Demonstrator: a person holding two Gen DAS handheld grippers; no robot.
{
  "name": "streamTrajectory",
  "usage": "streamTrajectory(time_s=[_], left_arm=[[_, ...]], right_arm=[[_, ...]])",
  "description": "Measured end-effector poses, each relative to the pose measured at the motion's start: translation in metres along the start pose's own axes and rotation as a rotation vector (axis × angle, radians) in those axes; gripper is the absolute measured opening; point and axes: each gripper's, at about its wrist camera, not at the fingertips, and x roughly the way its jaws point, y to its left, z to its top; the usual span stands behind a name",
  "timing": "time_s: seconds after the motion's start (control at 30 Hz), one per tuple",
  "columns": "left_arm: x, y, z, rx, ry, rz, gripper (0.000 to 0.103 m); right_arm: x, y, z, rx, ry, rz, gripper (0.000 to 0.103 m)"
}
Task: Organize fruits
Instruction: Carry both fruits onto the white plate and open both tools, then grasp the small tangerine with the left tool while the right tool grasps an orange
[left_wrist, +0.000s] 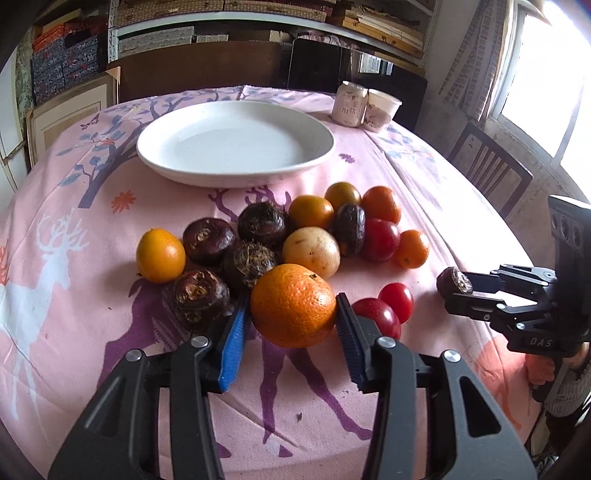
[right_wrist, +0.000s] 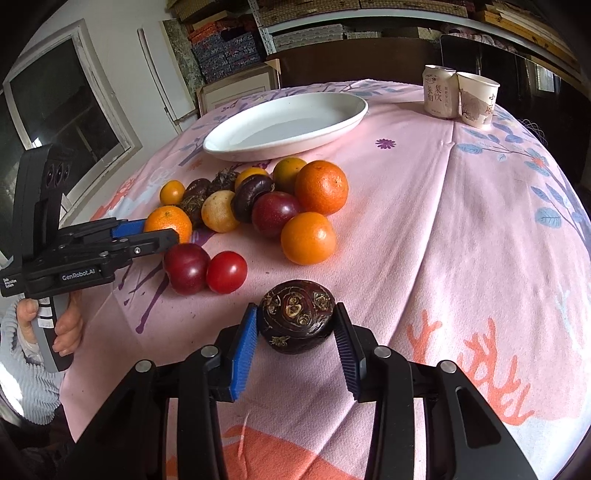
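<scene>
Fruits (left_wrist: 314, 229) heaped on pink tablecloth (left_wrist: 369, 166) before white plate (left_wrist: 236, 142). My left gripper (left_wrist: 293, 321) clamps a mandarin (left_wrist: 293, 304); right gripper (right_wrist: 295, 328) clamps a water chestnut (right_wrist: 295, 314). Two red plums (right_wrist: 186, 267) lie between. Can (right_wrist: 439, 92), paper cup (right_wrist: 476, 99) behind.

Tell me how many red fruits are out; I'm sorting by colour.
3. A dark red fruit and a bright red fruit sit side by side on the tablecloth, nearest the person. The third red fruit lies farther back, beside the large orange fruit. Others may be hidden.
</scene>
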Motion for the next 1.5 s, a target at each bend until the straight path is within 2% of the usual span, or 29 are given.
streamTrajectory(time_s=[0.13,0.23,0.3,0.4,0.53,0.57,0.6,0.67,0.83,0.93,1.03,1.17,1.27,1.37,1.5], left_arm=[[-0.019,0.016,0.041,-0.029,-0.089,0.045,0.045],[-0.009,0.033,0.081,-0.08,-0.118,0.08,0.045],[0.008,0.046,0.103,-0.116,-0.11,0.083,0.045],[0.038,0.064,0.122,-0.179,-0.079,0.075,0.045],[0.064,0.078,0.119,-0.195,-0.043,0.073,0.047],[0.066,0.079,0.118,-0.185,-0.042,0.081,0.051],[0.066,0.08,0.118,-0.179,-0.047,0.089,0.06],[0.061,0.082,0.117,-0.171,-0.066,0.099,0.071],[0.042,0.089,0.111,-0.188,-0.099,0.108,0.072],[0.029,0.096,0.103,-0.199,-0.132,0.183,0.078],[0.015,0.107,0.091,-0.236,-0.154,0.218,0.082],[0.007,0.117,0.063,-0.285,-0.125,0.231,0.089],[0.005,0.121,0.043,-0.328,-0.089,0.219,0.09],[0.001,0.12,0.031,-0.343,-0.085,0.208,0.09],[-0.001,0.107,0.016,-0.312,-0.069,0.205,0.092]], right_arm=[[-0.015,0.006,0.05,0.014,-0.101,0.009,0.041],[-0.004,0.013,0.098,0.043,-0.146,0.036,0.041],[0.016,0.017,0.127,0.062,-0.148,0.05,0.041],[0.057,0.015,0.157,0.078,-0.113,0.026,0.041],[0.099,0.013,0.177,0.079,-0.062,0.001,0.042],[0.105,0.013,0.178,0.077,-0.051,-0.014,0.043],[0.109,0.012,0.177,0.072,-0.043,-0.02,0.049],[0.107,0.01,0.174,0.068,-0.058,-0.017,0.057],[0.084,0.007,0.168,0.077,-0.11,-0.006,0.057],[0.065,0.005,0.159,0.095,-0.146,-0.003,0.059],[0.048,-0.002,0.138,0.127,-0.183,-0.01,0.067],[0.028,-0.023,0.102,0.203,-0.208,-0.009,0.075],[0.018,-0.042,0.082,0.285,-0.22,0.002,0.081],[0.009,-0.056,0.071,0.357,-0.241,0.037,0.084],[0.008,-0.066,0.068,0.411,-0.251,0.037,0.087]])
